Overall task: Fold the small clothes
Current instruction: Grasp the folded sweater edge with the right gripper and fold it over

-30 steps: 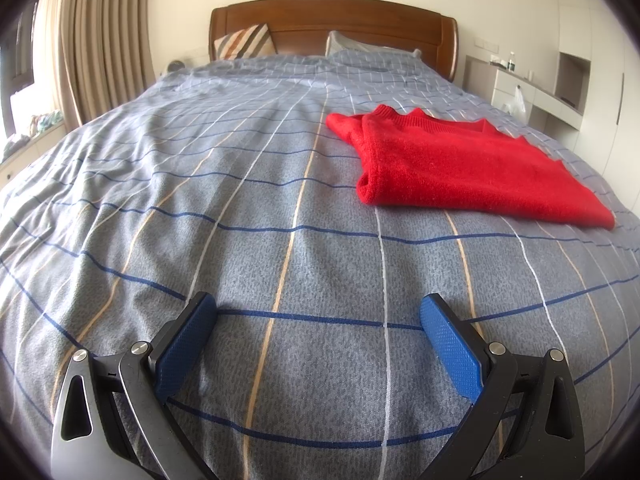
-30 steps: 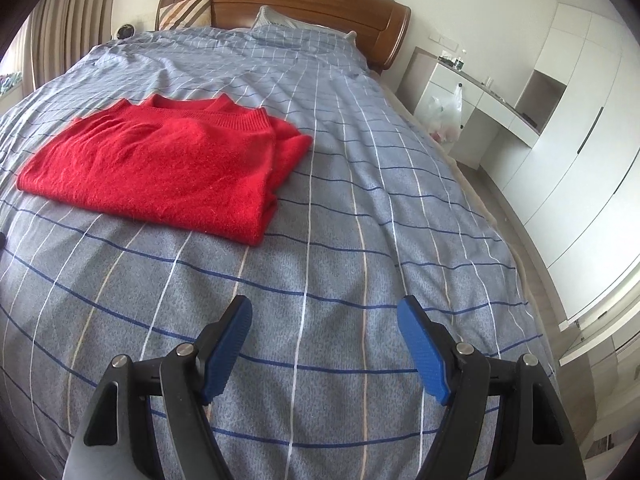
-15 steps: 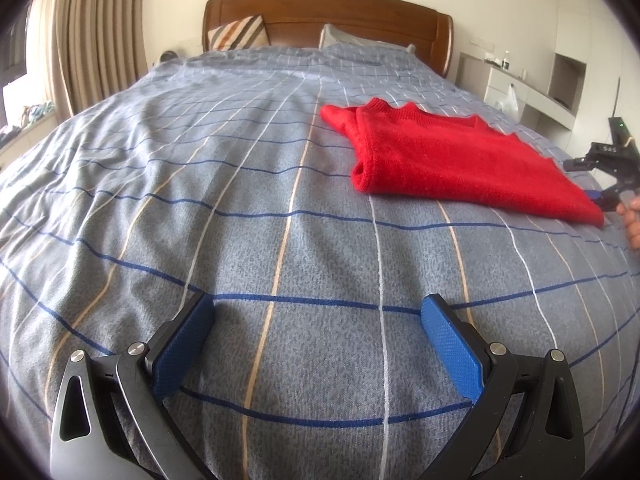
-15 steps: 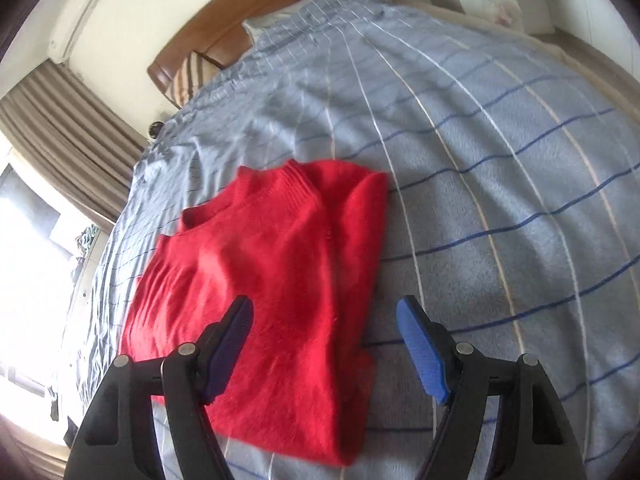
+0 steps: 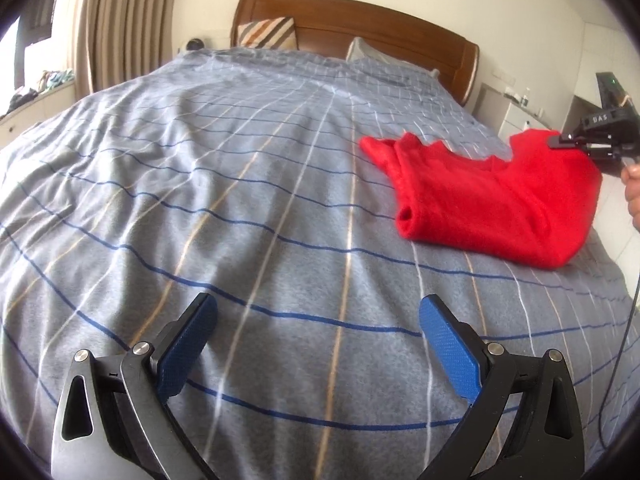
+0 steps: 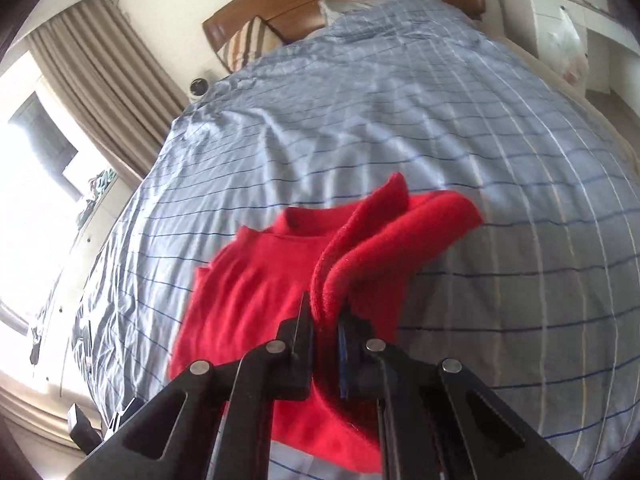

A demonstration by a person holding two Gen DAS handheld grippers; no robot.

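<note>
Two grippers: you hold one in each hand, both over the bed (image 5: pixel 240 200).
Right gripper (image 6: pixel 326 320): your jaws are clamped on a thick fold of the red sweater's (image 6: pixel 256 288) hem edge, red knit squeezed between the two pads (the blue pad barely shows behind the cloth).
Left gripper (image 5: pixel 318 344): your jaws stand wide apart with nothing between them, only bedspread below.
Red sweater: it lies on the bed's right half as your left camera sees it (image 5: pixel 488 200), collar end toward the headboard (image 5: pixel 360 24), its far right edge lifted off the cover where the right gripper (image 5: pixel 568 142) has it.
Lifted edge: in the right wrist view the pinched hem rises toward the lens and curls over in a rounded roll, while the rest of the garment lies flat on the cover.
Near edge: the sweater's folded left side shows a rounded, doubled rim facing the open middle of the bed.
Open room: you have a broad stretch of bare grey checked cover between the left gripper and the sweater, and more up toward the pillows (image 5: pixel 268 34).
Bed's right side: the mattress edge runs close to the sweater there, with white furniture (image 6: pixel 560 24) beyond it.
Bed's left side: curtains (image 5: pixel 120 20) and a window ledge stand well apart from the sweater.
Your hand (image 5: pixel 634 188): it shows at the frame's right edge, behind the right gripper.
</note>
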